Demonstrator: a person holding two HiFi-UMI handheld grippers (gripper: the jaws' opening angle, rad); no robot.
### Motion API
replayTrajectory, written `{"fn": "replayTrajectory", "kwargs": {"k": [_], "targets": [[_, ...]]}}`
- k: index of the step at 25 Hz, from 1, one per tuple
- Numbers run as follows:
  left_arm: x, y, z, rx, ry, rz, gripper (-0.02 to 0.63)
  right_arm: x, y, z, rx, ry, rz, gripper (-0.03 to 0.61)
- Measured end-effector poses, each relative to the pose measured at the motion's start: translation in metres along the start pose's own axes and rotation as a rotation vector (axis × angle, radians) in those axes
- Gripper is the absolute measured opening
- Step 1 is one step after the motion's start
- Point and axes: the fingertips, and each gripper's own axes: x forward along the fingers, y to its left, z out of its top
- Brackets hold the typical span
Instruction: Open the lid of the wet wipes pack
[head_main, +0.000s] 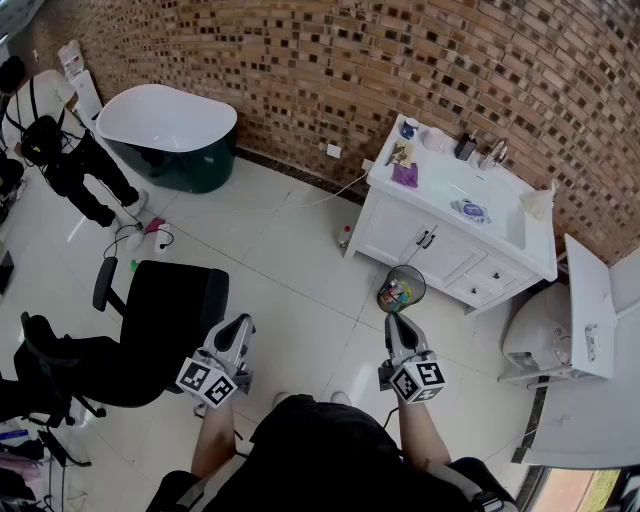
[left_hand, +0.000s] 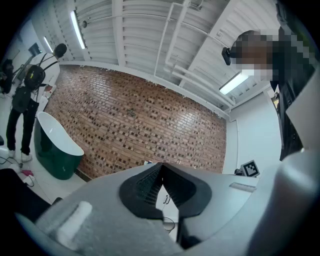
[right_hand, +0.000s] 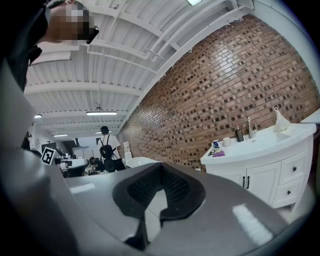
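Note:
A small flat pack with blue print (head_main: 470, 210), apparently the wet wipes pack, lies on the white vanity top (head_main: 440, 185) far ahead of me; its lid is too small to make out. My left gripper (head_main: 240, 326) and right gripper (head_main: 392, 322) are held level over the floor, well short of the vanity. Neither touches anything. In the left gripper view the jaws of the left gripper (left_hand: 161, 166) meet at the tips with nothing between them. The right gripper (right_hand: 159, 166) is shut and empty too, and the vanity (right_hand: 260, 145) stands to its right.
A wire waste basket (head_main: 400, 289) stands on the floor before the vanity cabinet. A black office chair (head_main: 165, 320) is at my left and a dark green bathtub (head_main: 165, 130) by the brick wall. A person (head_main: 70, 160) stands far left. A toilet (head_main: 555, 335) is at right.

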Motion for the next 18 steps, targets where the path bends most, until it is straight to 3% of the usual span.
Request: {"fn": "replayTrajectory", "kwargs": {"k": [11,18], "targets": [[-0.007,0.010,0.010,0.017,0.031,-0.102,0.000,-0.016,0.026,-0.013,0.046,-0.030,-0.086,0.000],[-0.007,0.017,-0.002,-0.028,0.053,-0.162,0.000,-0.054,0.034,-0.027,0.058,0.001,-0.184,0.000]]}}
